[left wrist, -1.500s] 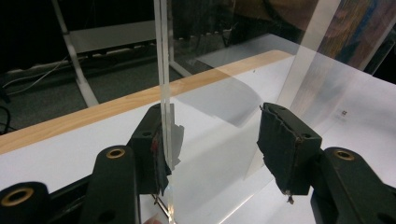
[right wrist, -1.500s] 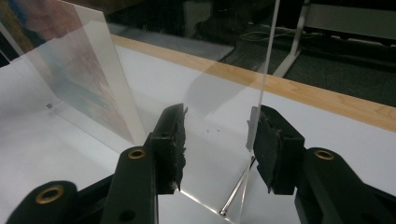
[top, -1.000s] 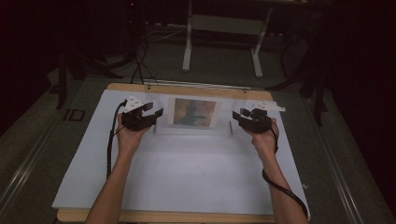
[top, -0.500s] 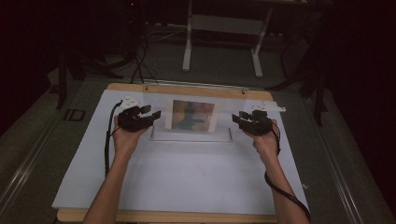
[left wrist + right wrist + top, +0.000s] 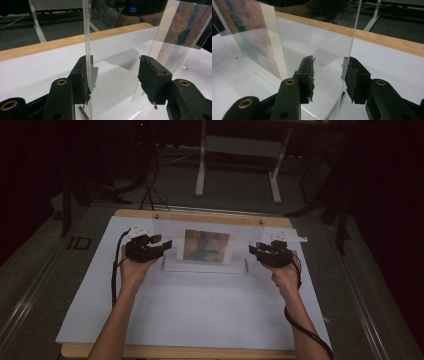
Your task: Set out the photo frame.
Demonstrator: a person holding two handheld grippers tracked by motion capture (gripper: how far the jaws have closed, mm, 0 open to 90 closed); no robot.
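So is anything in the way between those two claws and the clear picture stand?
Nothing visible. Each end of the clear stand already sits between open jaws: the left gripper straddles one edge, the right gripper the other. The picture stands mid-panel, away from both.

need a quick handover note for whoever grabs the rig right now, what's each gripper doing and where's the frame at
Left gripper: open, jaws straddling the left edge of the clear frame; that edge lies against one pad, the other pad is well off it.
Right gripper: open, jaws either side of the frame's right edge, which sits near one pad; contact can't be told.
Frame stands upright on the white sheet at the far middle of the table, picture in it.
Done: both grippers lined up on the frame.
Left, probably: close both and move the frame.
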